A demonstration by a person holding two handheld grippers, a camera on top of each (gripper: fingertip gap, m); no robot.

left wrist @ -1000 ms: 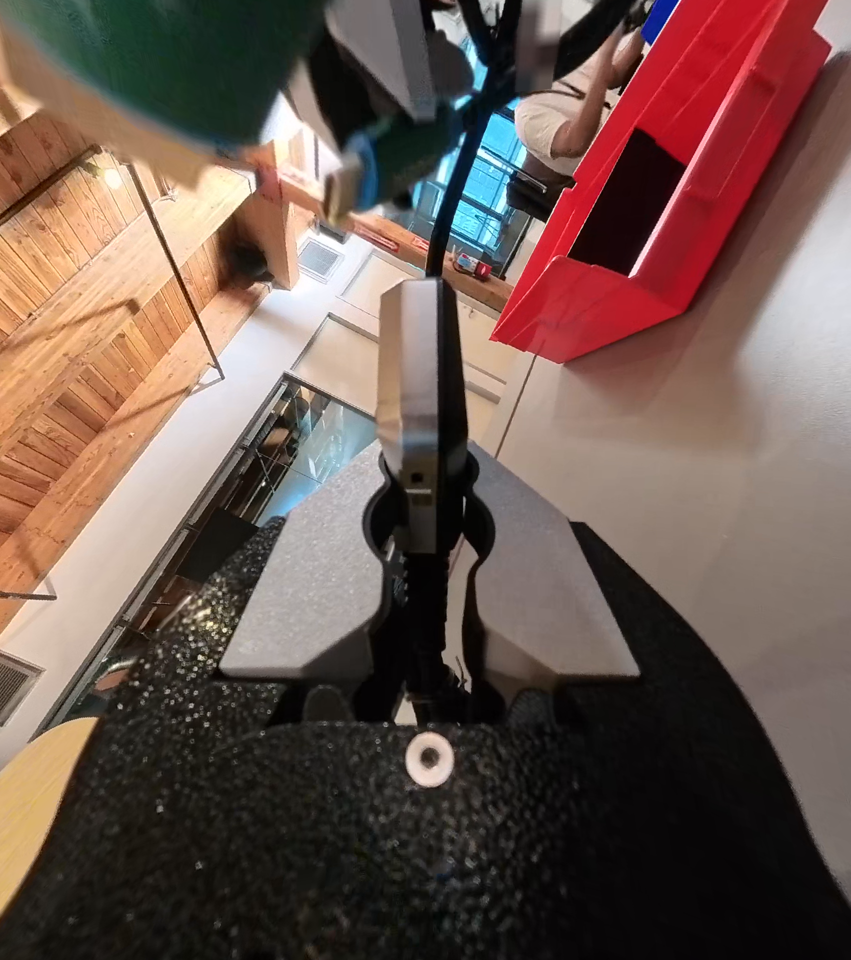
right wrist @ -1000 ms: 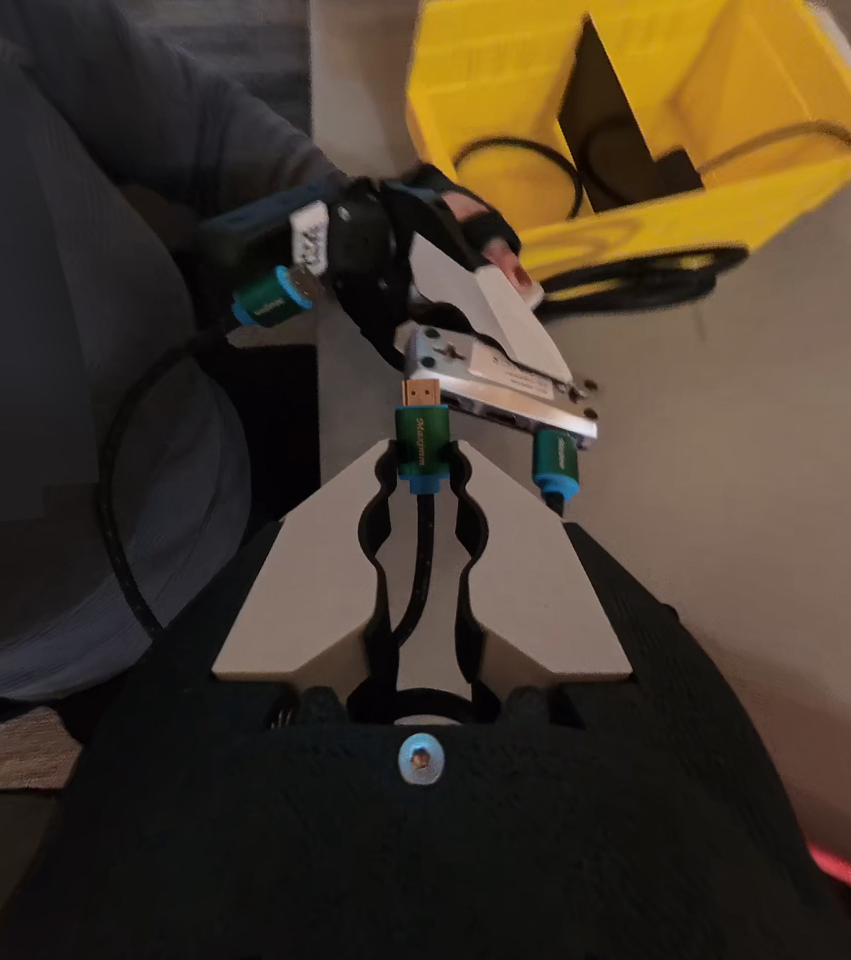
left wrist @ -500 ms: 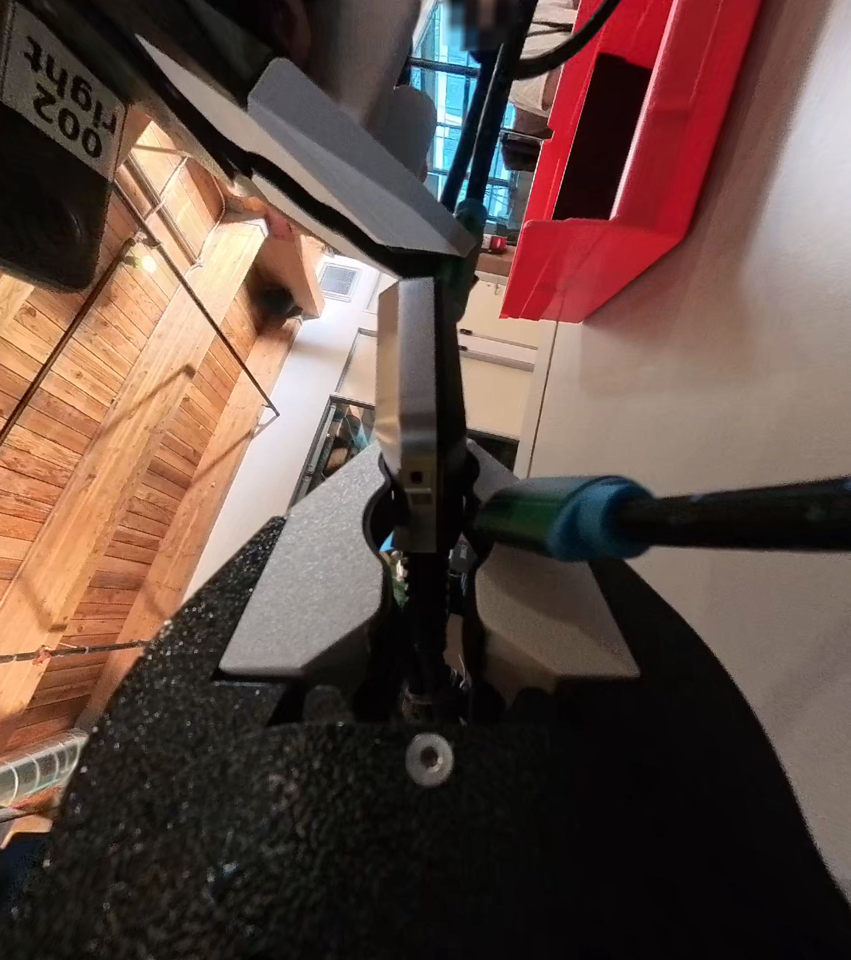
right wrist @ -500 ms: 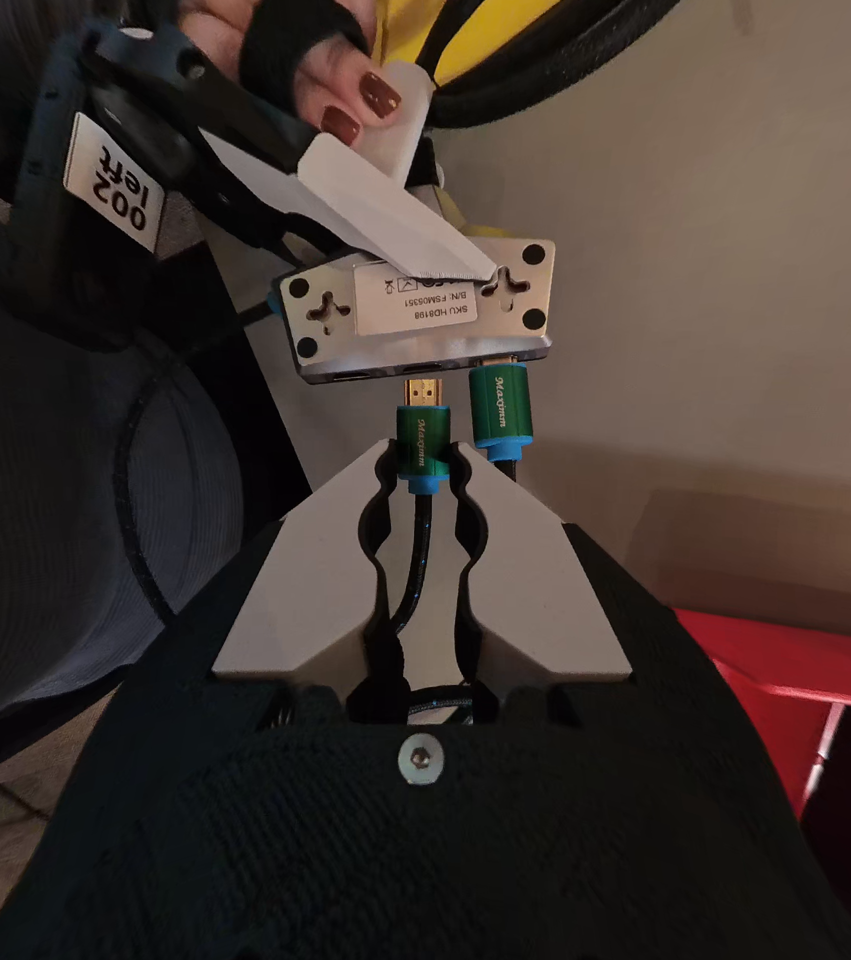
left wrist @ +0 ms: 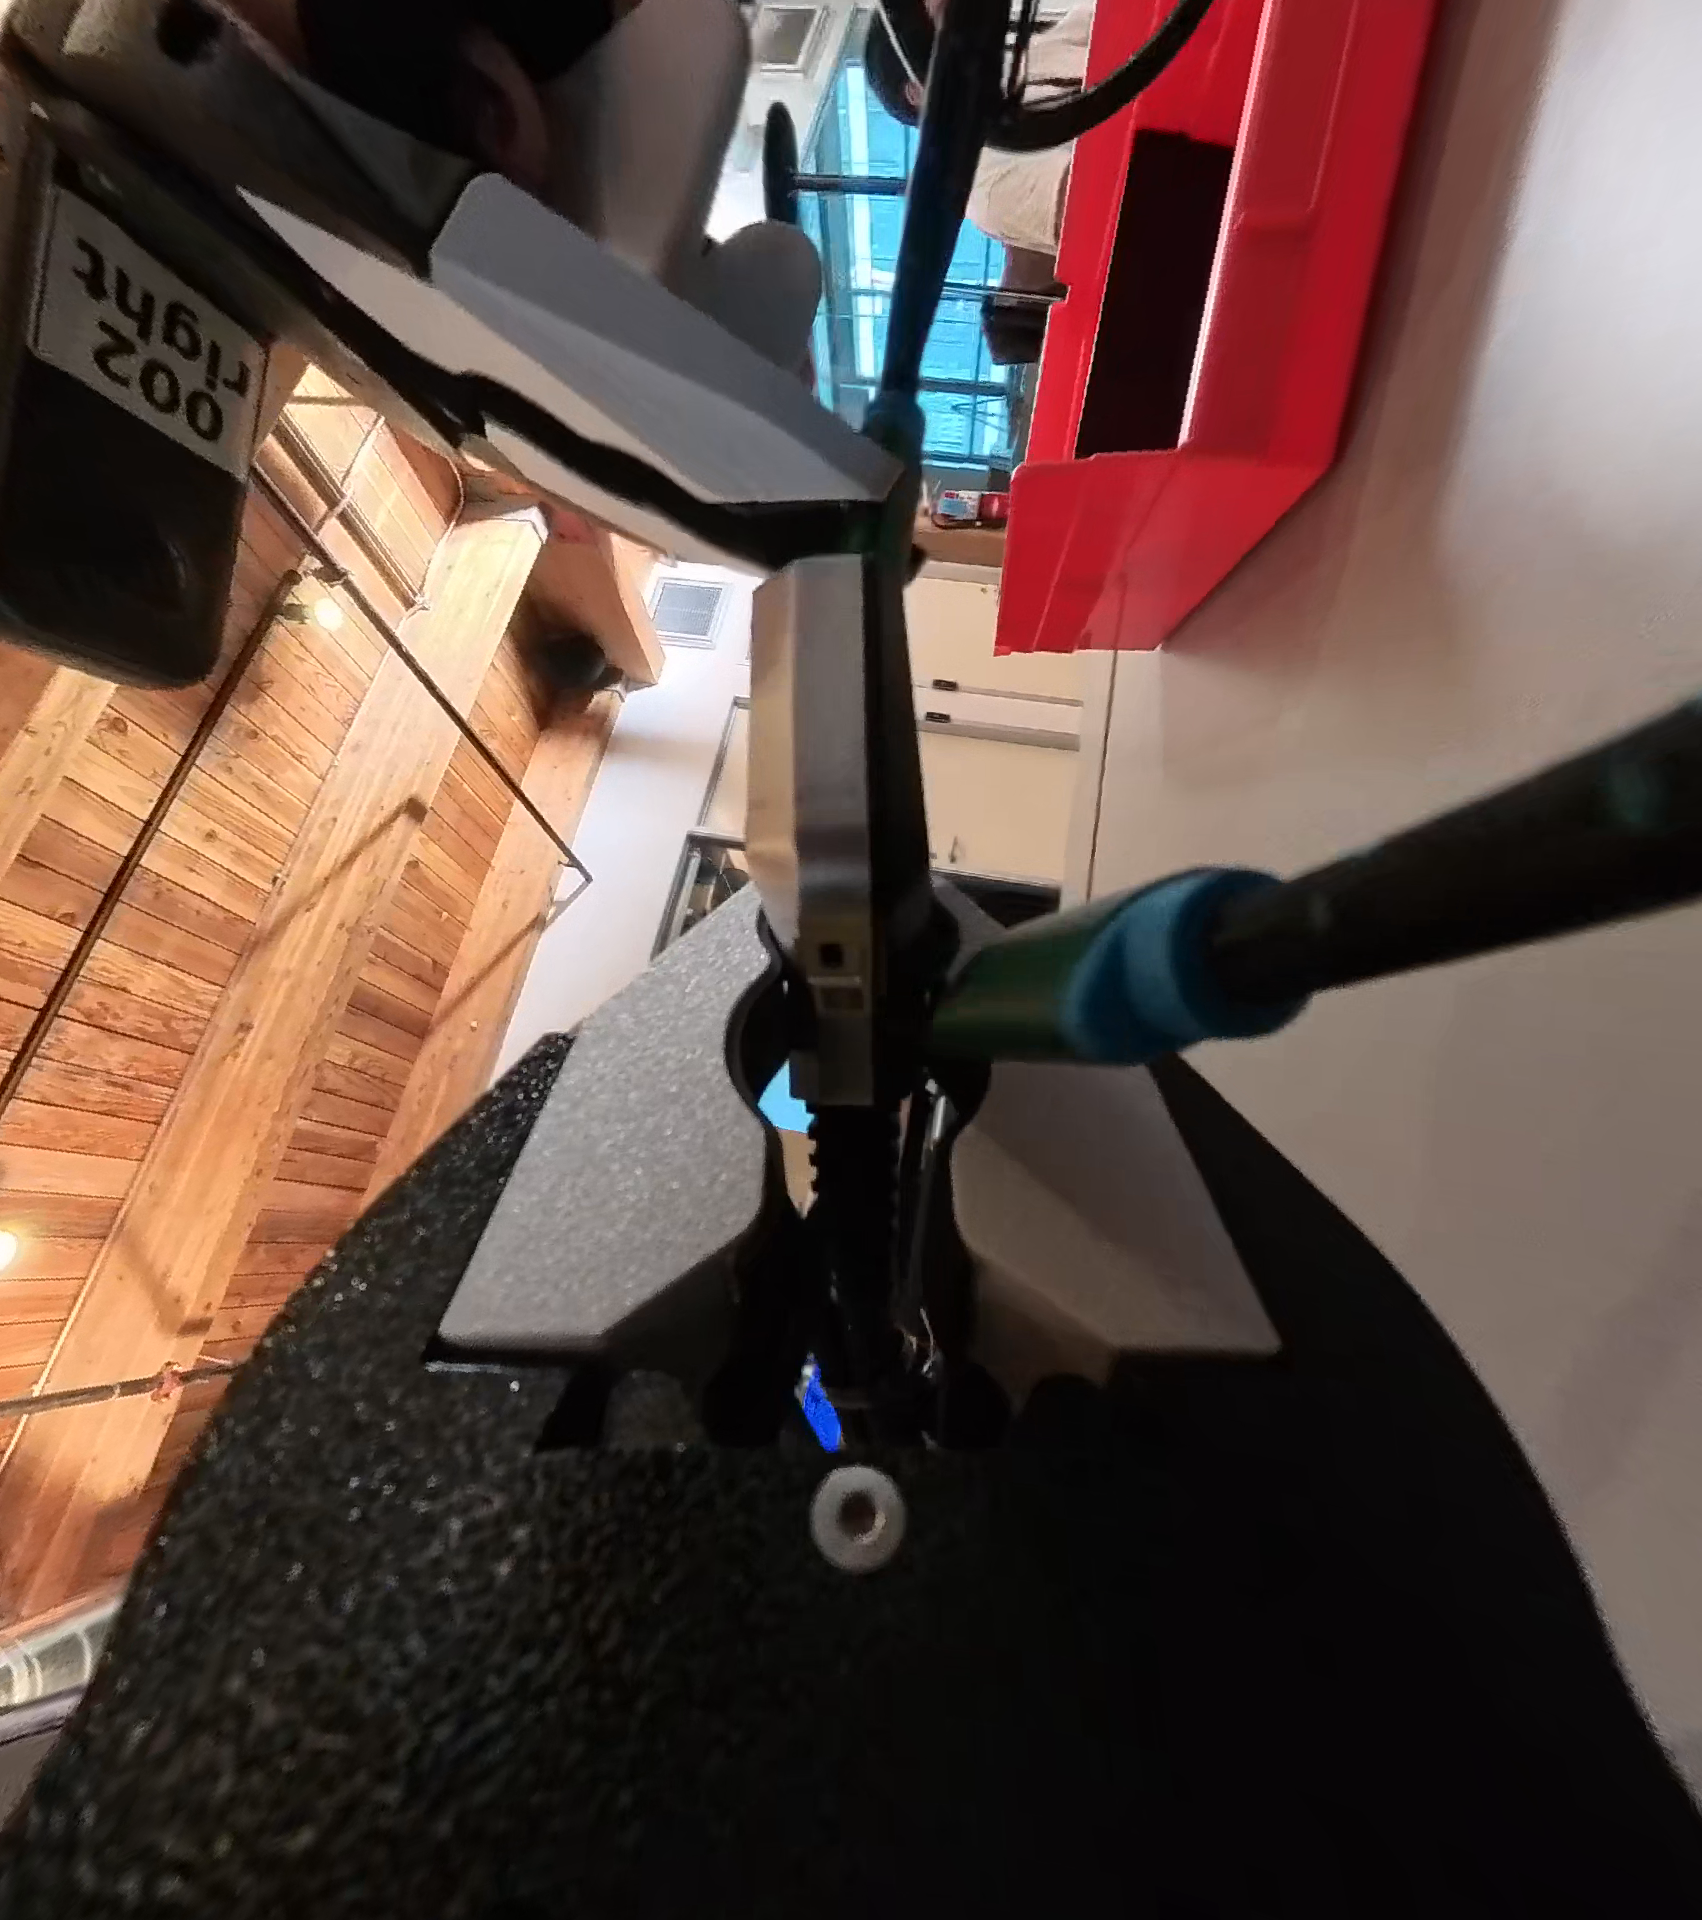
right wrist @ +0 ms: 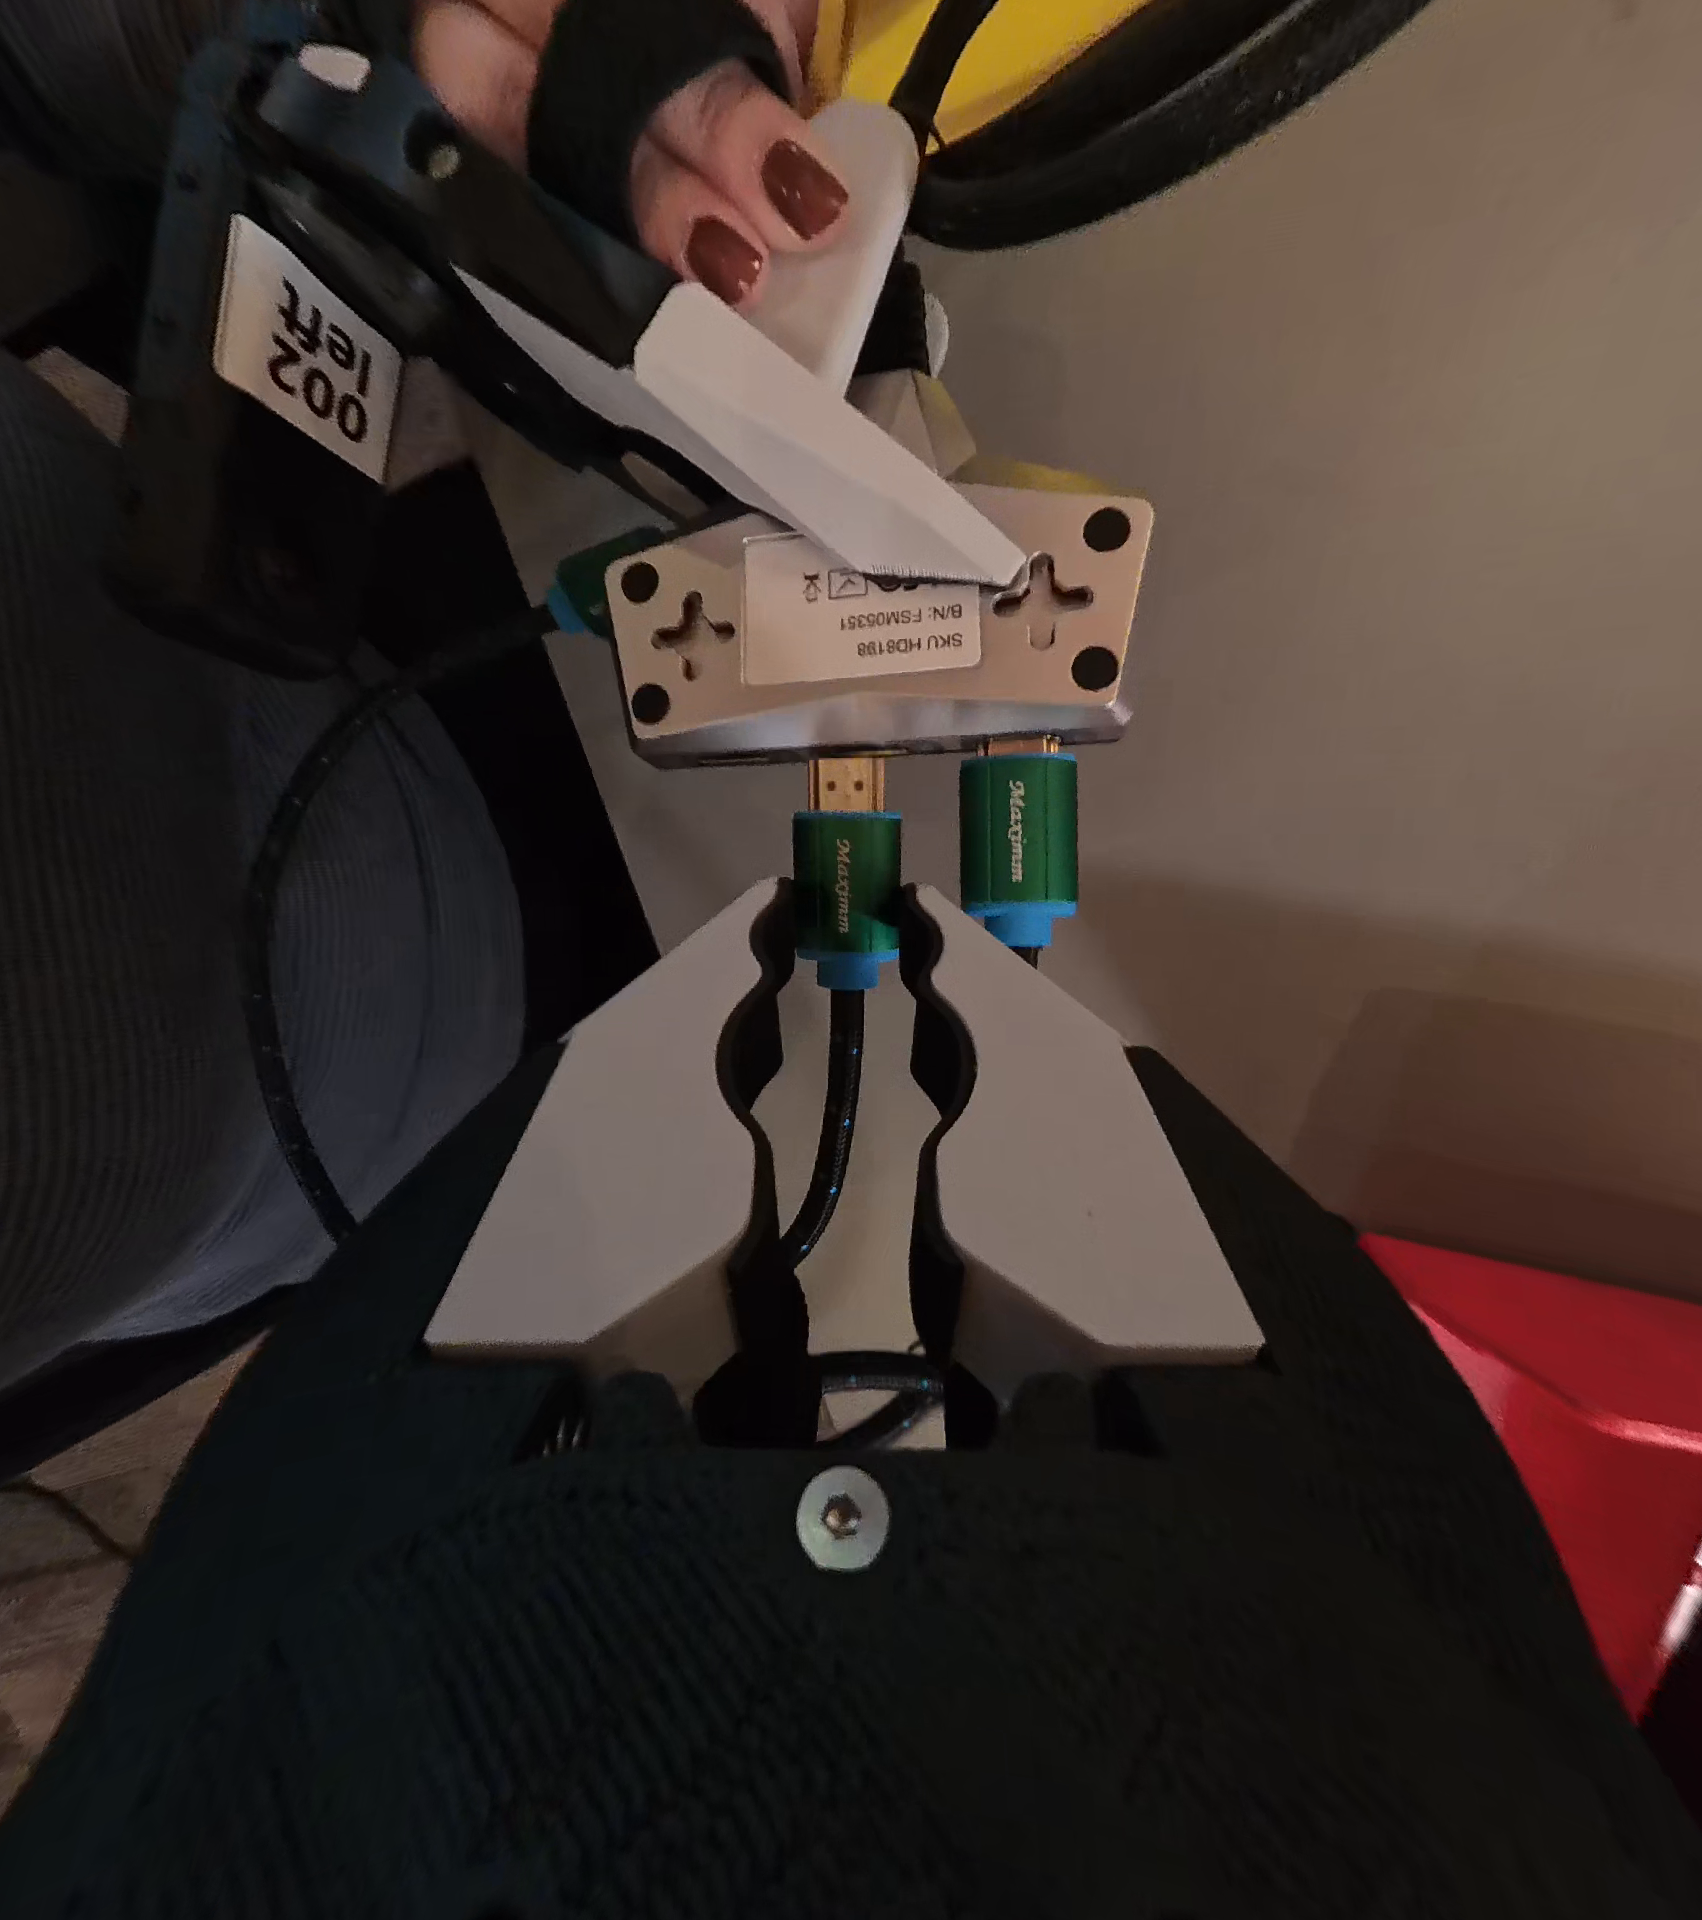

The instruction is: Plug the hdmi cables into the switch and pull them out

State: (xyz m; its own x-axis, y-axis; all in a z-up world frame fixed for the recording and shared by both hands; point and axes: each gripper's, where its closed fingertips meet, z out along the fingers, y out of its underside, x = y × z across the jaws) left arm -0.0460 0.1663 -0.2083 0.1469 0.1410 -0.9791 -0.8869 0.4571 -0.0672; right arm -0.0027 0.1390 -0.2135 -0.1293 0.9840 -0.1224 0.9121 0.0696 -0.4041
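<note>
left gripper (left wrist: 852, 997) clamps silver HDMI switch (right wrist: 878, 634) by its edge, ports facing the other tool | right gripper (right wrist: 842, 914) grips green HDMI plug (right wrist: 845, 883), gold tip at an empty port (not seated) | second plug (right wrist: 1018, 842) already in

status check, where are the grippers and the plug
Left gripper shut on switch. Right gripper shut on green plug, gold tip at port, not seated. Second plug alongside, already in.
</note>
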